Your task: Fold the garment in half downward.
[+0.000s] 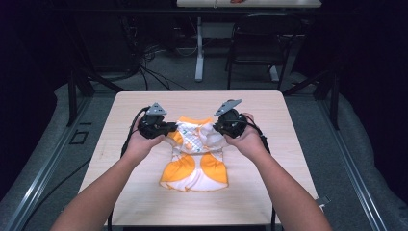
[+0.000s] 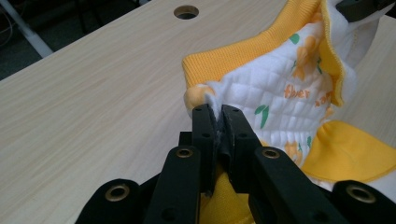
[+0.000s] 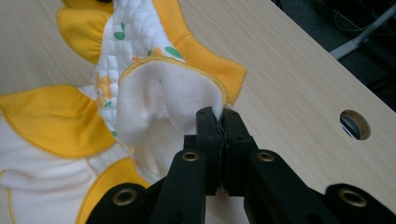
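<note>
Forearms enter from 6 o'clock; left gripper (image 1: 166,128) and right gripper (image 1: 217,128) each pinch the garment (image 1: 195,166) top corners. Mid-fold, likely; next, carry both toward the hem evenly.

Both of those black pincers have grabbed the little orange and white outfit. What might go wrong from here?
Two things, probably. Each gripper, left and right, pinches only a thin edge of the garment, so the cloth may slip out if the hands pull apart. Also, the lower half lies on the table while the top is lifted, so it could drag or bunch rather than fold neatly.
</note>
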The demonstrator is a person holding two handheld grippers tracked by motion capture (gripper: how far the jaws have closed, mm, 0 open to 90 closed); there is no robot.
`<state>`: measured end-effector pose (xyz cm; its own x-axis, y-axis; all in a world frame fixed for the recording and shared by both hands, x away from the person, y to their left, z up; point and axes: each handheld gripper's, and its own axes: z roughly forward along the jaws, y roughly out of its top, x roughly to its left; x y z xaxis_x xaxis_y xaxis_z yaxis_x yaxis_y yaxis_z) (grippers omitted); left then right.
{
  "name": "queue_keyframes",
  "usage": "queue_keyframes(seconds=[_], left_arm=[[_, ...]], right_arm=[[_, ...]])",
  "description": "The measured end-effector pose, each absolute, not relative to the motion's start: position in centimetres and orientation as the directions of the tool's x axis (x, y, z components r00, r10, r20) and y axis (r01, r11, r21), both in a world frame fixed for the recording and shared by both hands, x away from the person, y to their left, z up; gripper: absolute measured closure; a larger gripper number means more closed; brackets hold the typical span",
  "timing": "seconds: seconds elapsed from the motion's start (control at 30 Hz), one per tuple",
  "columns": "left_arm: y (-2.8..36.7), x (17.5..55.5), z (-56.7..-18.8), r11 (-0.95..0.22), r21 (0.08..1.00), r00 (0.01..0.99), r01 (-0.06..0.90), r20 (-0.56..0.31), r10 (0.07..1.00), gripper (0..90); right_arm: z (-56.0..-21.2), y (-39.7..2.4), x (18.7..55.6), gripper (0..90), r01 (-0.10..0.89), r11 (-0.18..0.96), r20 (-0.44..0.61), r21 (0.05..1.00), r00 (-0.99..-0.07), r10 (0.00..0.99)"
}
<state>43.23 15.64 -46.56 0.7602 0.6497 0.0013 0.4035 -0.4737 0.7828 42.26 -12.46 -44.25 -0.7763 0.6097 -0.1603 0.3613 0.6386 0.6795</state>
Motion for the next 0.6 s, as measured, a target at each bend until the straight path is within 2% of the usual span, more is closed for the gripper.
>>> queue_keyframes(seconds=[0.6], left_arm=[[15.5, 41.5, -48.8, -0.520, 0.754, 0.794, 0.402, -0.004, 0.608, 84.6]], right_arm=[[-46.4, -12.7, 40.6, 87.4, 0.363, 0.661, -0.140, 0.657, -0.802, 0.580]])
